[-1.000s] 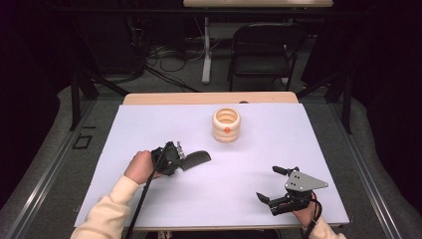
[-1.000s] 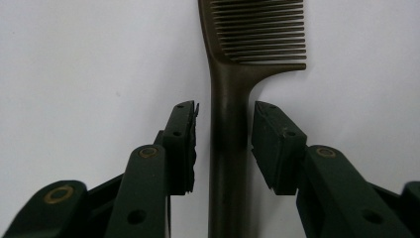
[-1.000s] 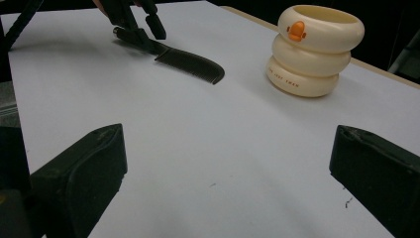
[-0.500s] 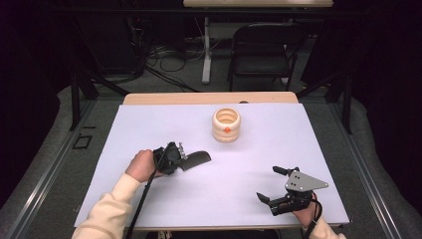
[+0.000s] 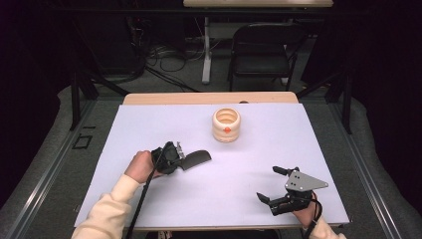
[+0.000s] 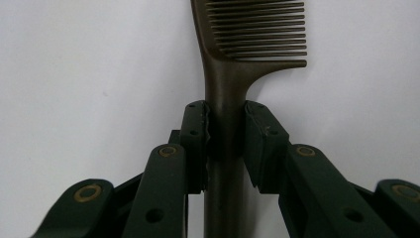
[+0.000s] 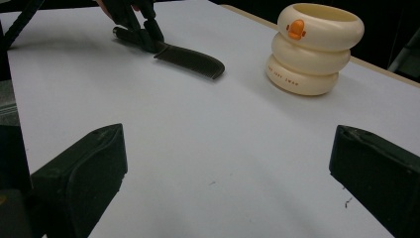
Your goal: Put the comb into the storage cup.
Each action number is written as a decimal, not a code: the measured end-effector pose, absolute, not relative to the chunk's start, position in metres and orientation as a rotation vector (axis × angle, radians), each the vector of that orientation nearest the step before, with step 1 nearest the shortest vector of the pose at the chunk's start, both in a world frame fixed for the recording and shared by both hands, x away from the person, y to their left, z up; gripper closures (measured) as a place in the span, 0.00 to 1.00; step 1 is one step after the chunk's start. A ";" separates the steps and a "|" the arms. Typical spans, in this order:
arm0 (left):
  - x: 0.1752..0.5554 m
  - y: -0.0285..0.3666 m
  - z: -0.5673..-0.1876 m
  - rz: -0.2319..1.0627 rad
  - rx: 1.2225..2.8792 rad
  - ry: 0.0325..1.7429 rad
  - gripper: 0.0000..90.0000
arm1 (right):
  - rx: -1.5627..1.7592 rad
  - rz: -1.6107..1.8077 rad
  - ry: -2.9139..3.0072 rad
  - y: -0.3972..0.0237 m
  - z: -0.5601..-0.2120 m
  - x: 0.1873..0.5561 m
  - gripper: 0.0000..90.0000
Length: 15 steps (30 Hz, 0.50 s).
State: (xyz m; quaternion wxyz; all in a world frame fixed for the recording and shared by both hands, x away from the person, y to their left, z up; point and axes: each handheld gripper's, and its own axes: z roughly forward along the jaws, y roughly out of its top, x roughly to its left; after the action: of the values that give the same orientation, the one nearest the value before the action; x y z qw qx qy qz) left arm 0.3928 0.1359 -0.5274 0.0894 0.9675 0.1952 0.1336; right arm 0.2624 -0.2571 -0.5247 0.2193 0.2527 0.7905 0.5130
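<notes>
Left tongs [image 6: 225, 134] have just closed, pinching the comb [image 6: 233, 74] handle on the bench [image 5: 149, 124]; right tongs [image 7: 223, 173] spread, idle; lifting likely comes next

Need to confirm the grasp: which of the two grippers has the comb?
The left gripper: its fingers clamp the comb by its handle; the right gripper stands open.
</notes>
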 end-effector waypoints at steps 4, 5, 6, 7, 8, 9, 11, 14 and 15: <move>0.390 0.138 -0.525 0.402 2.856 0.581 0.81 | 0.696 1.420 2.187 -0.257 -0.524 0.262 0.01; 0.389 0.138 -0.524 0.406 2.856 0.579 0.81 | 0.696 1.420 2.187 -0.257 -0.524 0.262 0.01; 0.388 0.139 -0.523 0.407 2.847 0.586 0.81 | 0.697 1.420 2.186 -0.257 -0.525 0.262 0.01; 0.387 0.140 -0.522 0.414 2.839 0.586 0.81 | 0.697 1.418 2.186 -0.257 -0.525 0.262 0.01; 0.387 0.140 -0.521 0.419 2.834 0.590 0.81 | 0.697 1.418 2.187 -0.257 -0.525 0.262 0.01; 0.386 0.141 -0.521 0.421 2.826 0.595 0.81 | 0.698 1.419 2.187 -0.257 -0.525 0.262 0.01; 0.384 0.143 -0.519 0.424 2.811 0.603 0.81 | 0.696 1.421 2.186 -0.257 -0.524 0.262 0.01; 0.382 0.145 -0.517 0.431 2.787 0.610 0.81 | 0.695 1.420 2.187 -0.257 -0.524 0.262 0.01; 0.382 0.146 -0.516 0.431 2.780 0.611 0.81 | 0.694 1.422 2.185 -0.257 -0.524 0.262 0.01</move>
State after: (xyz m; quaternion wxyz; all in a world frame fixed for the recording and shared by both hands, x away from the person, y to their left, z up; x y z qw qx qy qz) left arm 0.3818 0.1457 -0.5159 0.1308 0.9573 0.2105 0.1485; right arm 0.2620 -0.2570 -0.5245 0.2200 0.2508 0.7901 0.5142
